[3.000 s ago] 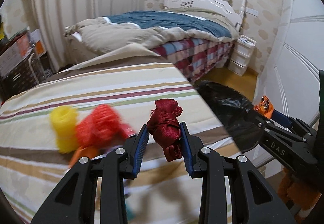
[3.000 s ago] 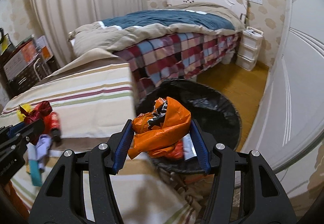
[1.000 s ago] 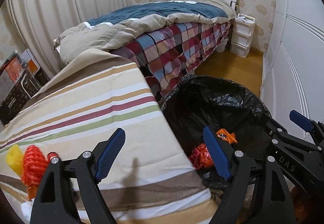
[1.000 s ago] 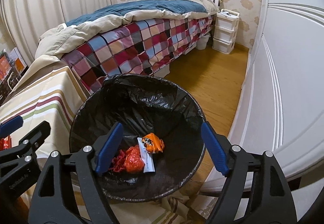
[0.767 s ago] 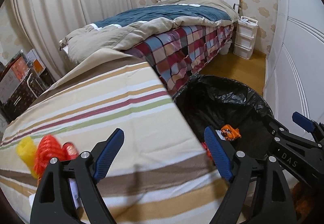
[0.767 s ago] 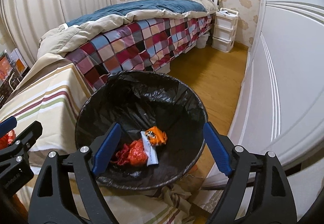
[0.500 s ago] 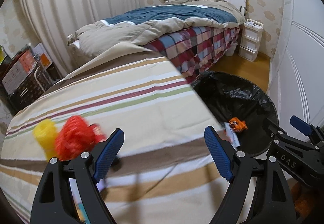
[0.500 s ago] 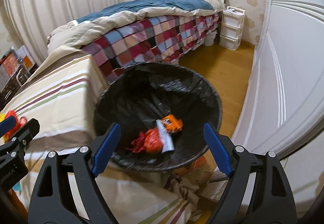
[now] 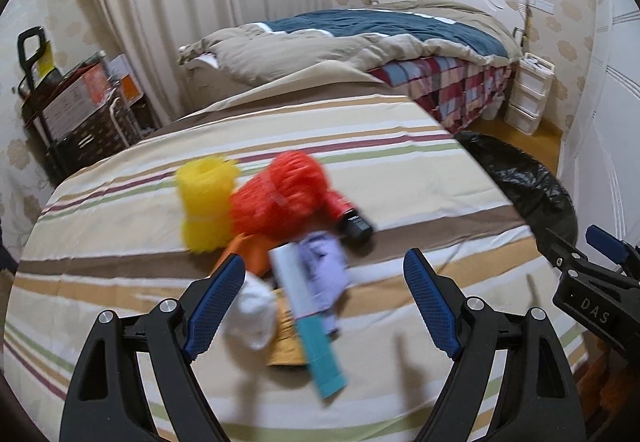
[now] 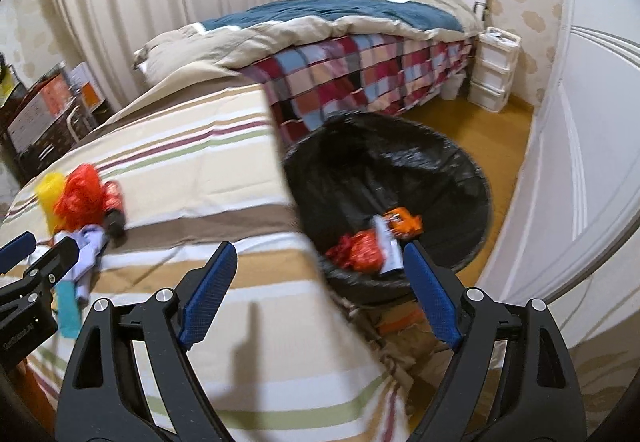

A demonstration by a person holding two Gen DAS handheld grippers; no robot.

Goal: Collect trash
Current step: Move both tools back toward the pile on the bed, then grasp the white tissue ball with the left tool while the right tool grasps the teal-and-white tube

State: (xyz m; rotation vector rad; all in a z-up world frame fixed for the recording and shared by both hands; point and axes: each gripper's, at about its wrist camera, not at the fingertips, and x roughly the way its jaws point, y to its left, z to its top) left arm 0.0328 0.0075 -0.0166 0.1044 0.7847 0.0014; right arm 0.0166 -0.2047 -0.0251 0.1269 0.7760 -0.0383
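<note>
A pile of trash lies on the striped cloth [image 9: 400, 178]: a yellow mesh roll [image 9: 206, 202], a red mesh bundle [image 9: 280, 198], a red and black can [image 9: 350, 220], a lilac wrapper [image 9: 322, 270], a white crumpled ball [image 9: 252, 312] and a teal tube [image 9: 322, 354]. My left gripper [image 9: 324, 304] is open and empty, just above the lilac wrapper. My right gripper [image 10: 318, 292] is open and empty, over the cloth's edge beside the black-lined bin [image 10: 460, 162]. The bin holds a dark red wad [image 10: 358, 250], a white packet [image 10: 386, 242] and an orange wrapper [image 10: 402, 222].
A bed with a blue and beige duvet [image 9: 360, 34] and checked blanket [image 10: 360, 78] stands behind. White drawers [image 10: 494, 68] sit by the headboard. A white wardrobe [image 10: 580, 182] runs along the right. A dark shelf with boxes [image 9: 80, 114] stands at the left.
Both grippers let their trash fall into the bin and stand open. Both have swung left from the bin; the left one is now over the trash pile.
</note>
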